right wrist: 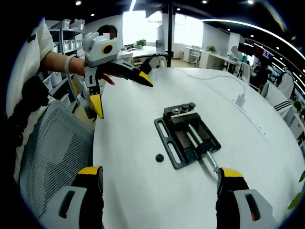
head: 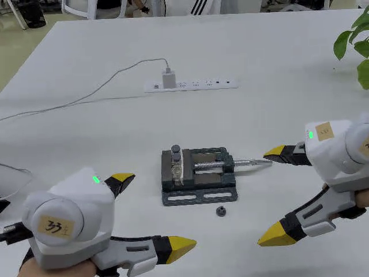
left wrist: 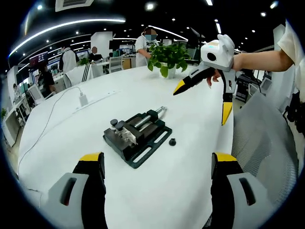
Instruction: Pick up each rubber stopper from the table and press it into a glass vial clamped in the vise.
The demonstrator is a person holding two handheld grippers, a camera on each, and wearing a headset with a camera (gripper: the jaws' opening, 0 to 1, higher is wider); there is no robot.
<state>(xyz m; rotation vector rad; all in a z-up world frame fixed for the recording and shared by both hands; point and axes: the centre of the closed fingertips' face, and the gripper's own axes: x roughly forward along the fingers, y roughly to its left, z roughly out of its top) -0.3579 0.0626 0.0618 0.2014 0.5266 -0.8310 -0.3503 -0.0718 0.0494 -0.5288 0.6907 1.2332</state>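
Head view has the small dark round rubber stopper point(head: 221, 211) lying loose on the white table point(head: 259, 69), just in front of the dark metal bench vise point(head: 199, 183). Both tools are held clear of it. The left gripper point(head: 153, 212), white-bodied with black jaws tipped in yellow, is spread wide at the near left, and the matching right gripper point(head: 272, 194) is spread wide to the right of the vise; neither pinches anything. The main risk, as I judge it, is the stopper itself: it is small and low, so pointed tips closing off-centre could flick it away across the smooth top or grip it tilted, and a tilted stopper would meet the mouth of a clear glass vial point(head: 177, 172) crooked. Pressing hard then could chip the glass or rock the vise, which looks merely set on the table. Two dark round caps point(head: 176, 151) stand above the clamped end; whether any vial mouth is open there is too small to tell. The vise's silver screw handle point(head: 253, 164) points at the right gripper and ends just beside its upper tip, so a low sweep from that side could knock it. Well apart at the back lies a long white power strip point(head: 193, 85) with a white charger point(head: 168, 78) plugged in, and green plant leaves point(head: 353, 40) hang at the far right; nothing stands between the grippers and the stopper.
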